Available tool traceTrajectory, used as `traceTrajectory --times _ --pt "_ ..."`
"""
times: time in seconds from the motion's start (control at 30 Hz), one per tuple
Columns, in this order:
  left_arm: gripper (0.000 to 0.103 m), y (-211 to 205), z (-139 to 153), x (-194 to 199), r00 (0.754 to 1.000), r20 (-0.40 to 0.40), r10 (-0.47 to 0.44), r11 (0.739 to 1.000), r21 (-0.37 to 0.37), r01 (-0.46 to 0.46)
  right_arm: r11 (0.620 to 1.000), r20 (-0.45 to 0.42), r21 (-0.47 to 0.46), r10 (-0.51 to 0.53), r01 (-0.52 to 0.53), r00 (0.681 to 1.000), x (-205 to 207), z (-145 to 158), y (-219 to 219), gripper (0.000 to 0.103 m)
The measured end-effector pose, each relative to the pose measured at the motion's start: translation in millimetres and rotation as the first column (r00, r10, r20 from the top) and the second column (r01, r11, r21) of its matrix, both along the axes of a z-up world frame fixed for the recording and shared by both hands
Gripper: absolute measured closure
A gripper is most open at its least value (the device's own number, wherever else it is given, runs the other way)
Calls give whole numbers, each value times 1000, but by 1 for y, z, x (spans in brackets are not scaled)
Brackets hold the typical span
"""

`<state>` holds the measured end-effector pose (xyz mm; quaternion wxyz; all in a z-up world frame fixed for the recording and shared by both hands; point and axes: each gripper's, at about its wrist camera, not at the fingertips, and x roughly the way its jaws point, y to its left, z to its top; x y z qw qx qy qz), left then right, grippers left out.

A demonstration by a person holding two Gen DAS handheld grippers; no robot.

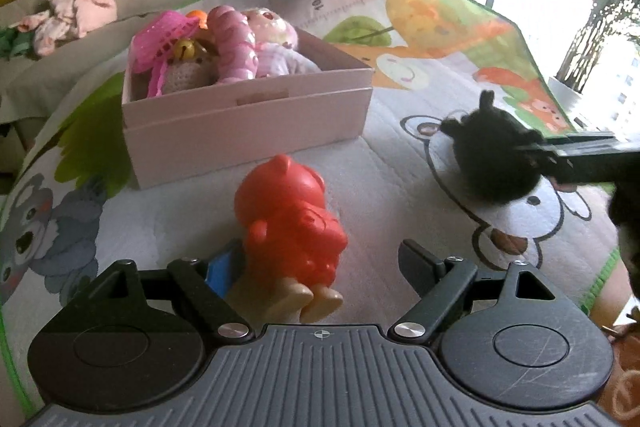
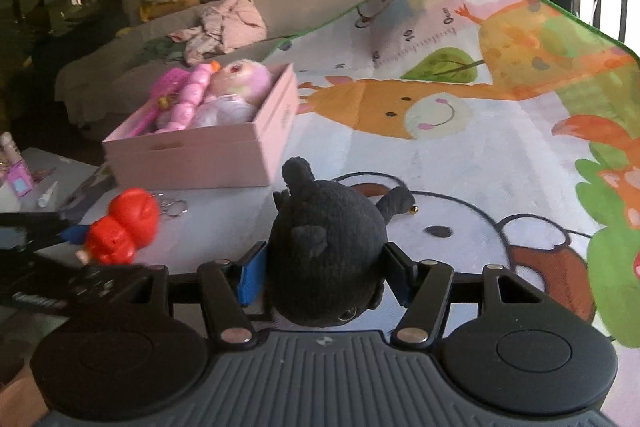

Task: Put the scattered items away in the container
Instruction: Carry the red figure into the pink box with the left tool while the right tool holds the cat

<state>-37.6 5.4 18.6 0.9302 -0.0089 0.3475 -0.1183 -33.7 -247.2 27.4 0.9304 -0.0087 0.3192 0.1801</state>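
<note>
A red plastic bear (image 1: 294,227) lies on the play mat between the fingers of my left gripper (image 1: 320,267), which is open; the left pad touches it and the right pad stands apart. The bear also shows in the right wrist view (image 2: 120,227). My right gripper (image 2: 324,273) is shut on a black plush toy (image 2: 326,251), which the left wrist view shows (image 1: 492,155) held at the right. The pink box (image 1: 248,123) holds a pink doll (image 1: 272,43), a pink net toy and a knitted toy; it also shows in the right wrist view (image 2: 208,155).
The cartoon play mat (image 2: 440,131) covers the surface. A key ring (image 2: 174,207) lies by the box. Small items (image 2: 20,179) sit at the left edge. A sofa with pink clothes (image 2: 228,23) and plush toys stands behind.
</note>
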Motion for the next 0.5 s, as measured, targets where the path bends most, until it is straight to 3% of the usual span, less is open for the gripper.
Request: traceTrajectory --times 0.13,0.5 --pt "47 -2 1 4 1000 7 10 999 33 -10 1000 16 -7 -1 1 1000 -2 -1 2 41" --pt "49 9 19 -4 996 76 39 999 34 -42 999 -11 31 -7 7 1000 -1 -13 1 38"
